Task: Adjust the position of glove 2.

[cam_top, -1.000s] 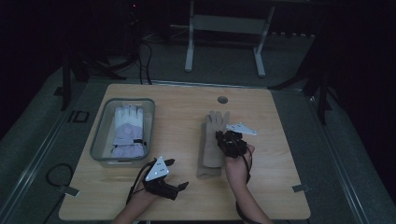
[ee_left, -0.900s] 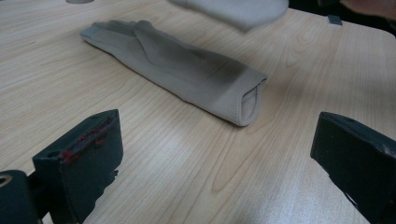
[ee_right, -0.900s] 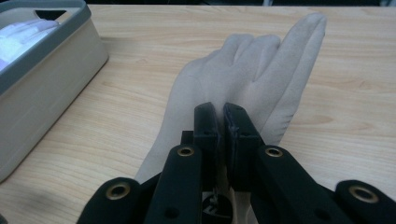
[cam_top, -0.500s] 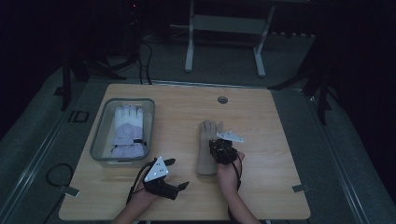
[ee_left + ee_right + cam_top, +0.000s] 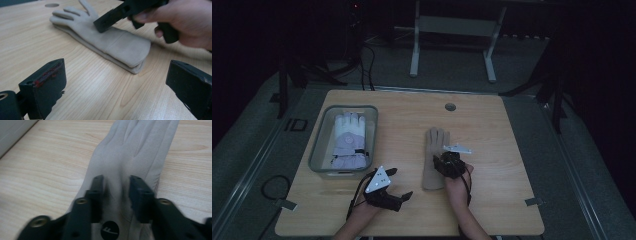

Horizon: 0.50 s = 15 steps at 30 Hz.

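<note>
Nearest you, your left gripper (image 5: pixel 398 186) rests low over the near edge of the pale wood-grain table (image 5: pixel 502 200), its blocky black jaws spread wide with only bare tabletop between them; one jaw face carries scuffed red marks in the left gripper view. It sits where it was a second ago.

Just beyond, your right gripper (image 5: pixel 115 183) points down onto the beige glove (image 5: pixel 433 157), which lies flat at the middle of the table with its cuff toward you and its fingers pointing away. The glove is soft, matte, suede-like fabric, doubled in thickness at the cuff edge, with stitched seams running up the back of the hand. The right jaws have just been opening: they now stand partly apart, tips down against the glove's back with a strip of fabric between them, not pinching it. Compared with a second ago, your right hand (image 5: pixel 458 181) has dropped lower and drawn closer to you along the glove.

Farther left, well apart from the beige glove, a clear rounded-corner plastic bin (image 5: pixel 318 150) holds a padded white and lavender glove (image 5: pixel 348 140). Beyond, near the far edge, a small round grommet (image 5: pixel 450 107) is set in the tabletop.
</note>
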### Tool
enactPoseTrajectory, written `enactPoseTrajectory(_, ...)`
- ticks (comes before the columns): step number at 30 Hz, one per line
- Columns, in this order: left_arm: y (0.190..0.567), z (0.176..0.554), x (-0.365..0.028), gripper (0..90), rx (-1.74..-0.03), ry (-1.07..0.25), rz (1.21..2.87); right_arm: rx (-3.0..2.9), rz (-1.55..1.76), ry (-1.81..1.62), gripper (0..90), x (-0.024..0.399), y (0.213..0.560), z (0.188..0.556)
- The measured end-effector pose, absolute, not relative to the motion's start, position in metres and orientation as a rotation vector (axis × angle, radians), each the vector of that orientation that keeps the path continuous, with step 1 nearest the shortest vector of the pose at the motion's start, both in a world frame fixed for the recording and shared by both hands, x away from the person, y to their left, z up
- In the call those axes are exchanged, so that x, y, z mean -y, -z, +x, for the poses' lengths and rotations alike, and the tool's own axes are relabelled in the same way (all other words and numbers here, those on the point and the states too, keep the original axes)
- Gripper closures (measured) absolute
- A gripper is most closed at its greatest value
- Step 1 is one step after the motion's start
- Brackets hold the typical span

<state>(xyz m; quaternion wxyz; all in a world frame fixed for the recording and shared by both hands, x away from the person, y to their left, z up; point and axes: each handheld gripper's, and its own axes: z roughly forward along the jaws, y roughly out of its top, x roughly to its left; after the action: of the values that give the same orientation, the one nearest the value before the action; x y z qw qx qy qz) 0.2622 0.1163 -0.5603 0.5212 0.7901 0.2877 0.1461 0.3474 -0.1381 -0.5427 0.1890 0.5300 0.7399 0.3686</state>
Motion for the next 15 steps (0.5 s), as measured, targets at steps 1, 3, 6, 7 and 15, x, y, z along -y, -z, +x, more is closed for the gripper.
enactPoseTrajectory(1, 0.56, 0.262, -0.116, 2.9, -0.702, -0.352, 1.892, -2.095, 1.477, -1.046, 51.5, 0.14, 0.541, 0.348)
enactPoseTrajectory(3, 0.559, 0.262, -0.116, 2.6, -0.73, -0.361, 1.883, -2.119, 1.464, -1.062, 45.1, 0.145, 0.537, 0.349)
enactPoseTrajectory(6, 0.556, 0.263, -0.116, 2.4, -0.778, -0.349, 1.87, -2.176, 1.5, -1.152, 26.1, 0.155, 0.532, 0.354)
enactPoseTrajectory(7, 0.555, 0.263, -0.116, 2.4, -0.794, -0.346, 1.872, -2.215, 1.485, -1.153, 21.8, 0.156, 0.53, 0.355)
enactPoseTrajectory(15, 0.555, 0.262, -0.109, 2.4, -0.75, -0.283, 1.935, -2.365, 1.262, -1.256, 16.4, 0.167, 0.522, 0.355)
